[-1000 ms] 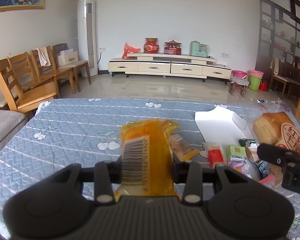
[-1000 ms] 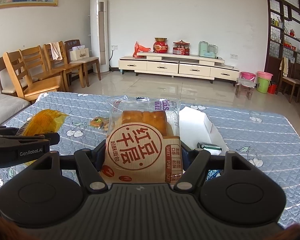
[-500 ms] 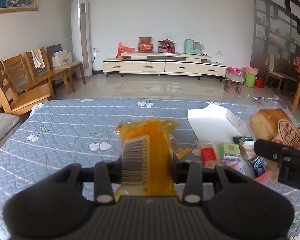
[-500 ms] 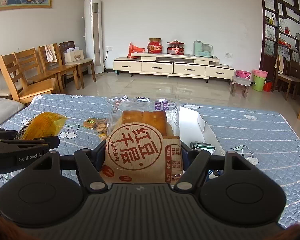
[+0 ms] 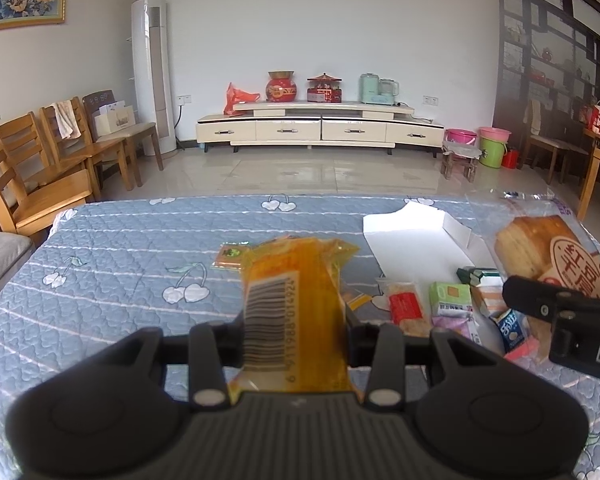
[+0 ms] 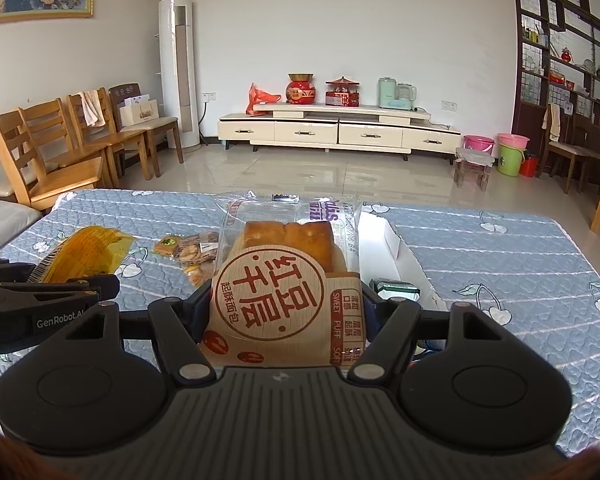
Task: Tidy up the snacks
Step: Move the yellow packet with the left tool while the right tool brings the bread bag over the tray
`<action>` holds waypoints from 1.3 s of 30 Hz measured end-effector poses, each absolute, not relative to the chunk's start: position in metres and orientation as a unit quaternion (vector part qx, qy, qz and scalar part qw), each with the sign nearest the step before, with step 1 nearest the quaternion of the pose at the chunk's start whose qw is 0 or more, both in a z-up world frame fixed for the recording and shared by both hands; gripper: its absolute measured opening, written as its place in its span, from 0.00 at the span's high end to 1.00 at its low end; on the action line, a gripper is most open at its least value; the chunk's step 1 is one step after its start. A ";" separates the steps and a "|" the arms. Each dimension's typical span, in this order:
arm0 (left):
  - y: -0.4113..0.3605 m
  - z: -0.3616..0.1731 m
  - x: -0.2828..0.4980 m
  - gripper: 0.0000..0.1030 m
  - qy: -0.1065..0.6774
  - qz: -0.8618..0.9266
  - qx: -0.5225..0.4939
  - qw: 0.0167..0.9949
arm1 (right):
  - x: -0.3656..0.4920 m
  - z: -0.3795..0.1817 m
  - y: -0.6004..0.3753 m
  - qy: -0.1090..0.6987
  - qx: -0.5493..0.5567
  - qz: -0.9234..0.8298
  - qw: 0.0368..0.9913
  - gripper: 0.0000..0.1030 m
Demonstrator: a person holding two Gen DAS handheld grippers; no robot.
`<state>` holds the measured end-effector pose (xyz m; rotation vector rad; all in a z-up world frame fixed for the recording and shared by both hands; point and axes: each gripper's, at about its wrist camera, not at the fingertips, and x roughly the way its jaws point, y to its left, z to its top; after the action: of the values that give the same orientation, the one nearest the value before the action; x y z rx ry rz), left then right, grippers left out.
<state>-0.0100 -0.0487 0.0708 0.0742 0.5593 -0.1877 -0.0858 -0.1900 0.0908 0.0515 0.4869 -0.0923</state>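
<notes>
The left claw (image 5: 296,320) is clenched on a yellow snack packet (image 5: 296,296), barcode side up, held above the quilted blue tabletop (image 5: 120,264); the right claw (image 6: 286,304) grips a bagged red-bean bread loaf (image 6: 288,280) by its lower sides, the clear top of the bag standing up past the fingers; both packages are off the surface. A cookie packet (image 6: 192,246) lies on the cloth between the two held items; an open white box (image 5: 412,244) sits at the right, with small loose snacks just beside it: a red packet (image 5: 406,308), a green carton (image 5: 450,300), a blue-and-white carton (image 5: 510,328).
</notes>
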 end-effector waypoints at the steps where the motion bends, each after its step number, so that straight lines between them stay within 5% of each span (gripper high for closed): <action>1: -0.050 0.070 -0.009 0.61 0.276 -0.093 0.037 0.956 | -0.085 0.091 -0.190 0.241 0.026 -0.047 0.969 0.16; 39: -0.105 0.053 0.036 0.61 0.297 -0.135 0.051 0.944 | -0.036 0.084 -0.207 0.268 0.035 -0.096 0.958 0.16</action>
<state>0.0365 -0.1050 0.0532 0.1038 0.6056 -0.2760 -0.0361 -0.2070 0.0836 0.0715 0.5439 -0.1954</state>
